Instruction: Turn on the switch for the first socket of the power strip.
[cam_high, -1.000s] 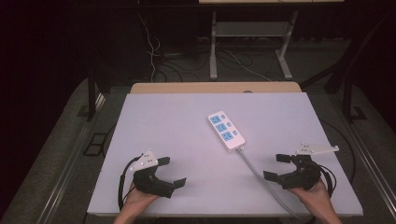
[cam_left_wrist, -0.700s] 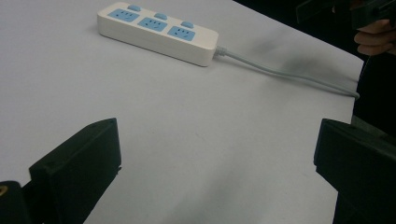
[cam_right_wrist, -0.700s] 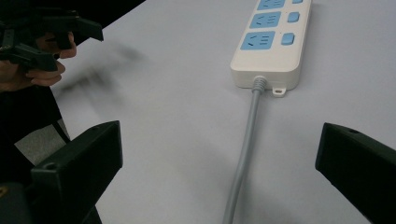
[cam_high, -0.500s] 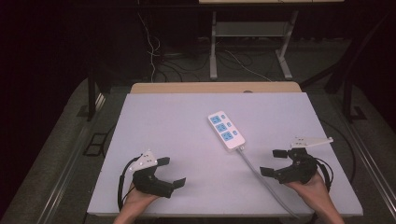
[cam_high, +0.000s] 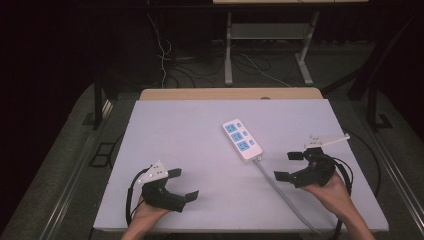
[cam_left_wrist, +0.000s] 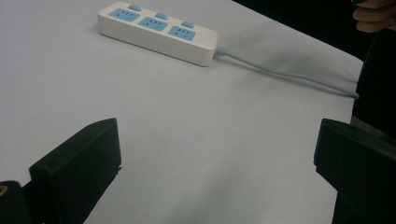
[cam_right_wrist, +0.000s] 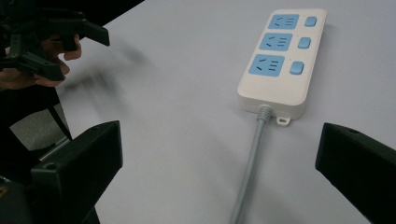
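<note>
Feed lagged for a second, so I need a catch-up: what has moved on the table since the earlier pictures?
The right gripper has lifted slightly and moved forward and inward, towards the power strip and its cord, jaws open, holding nothing. The left gripper stayed put, open. The power strip has not moved.

We hold our left gripper (cam_high: 183, 183) low at the near left, jaws spread wide; our right gripper (cam_high: 290, 165) sits near right, jaws likewise apart.
</note>
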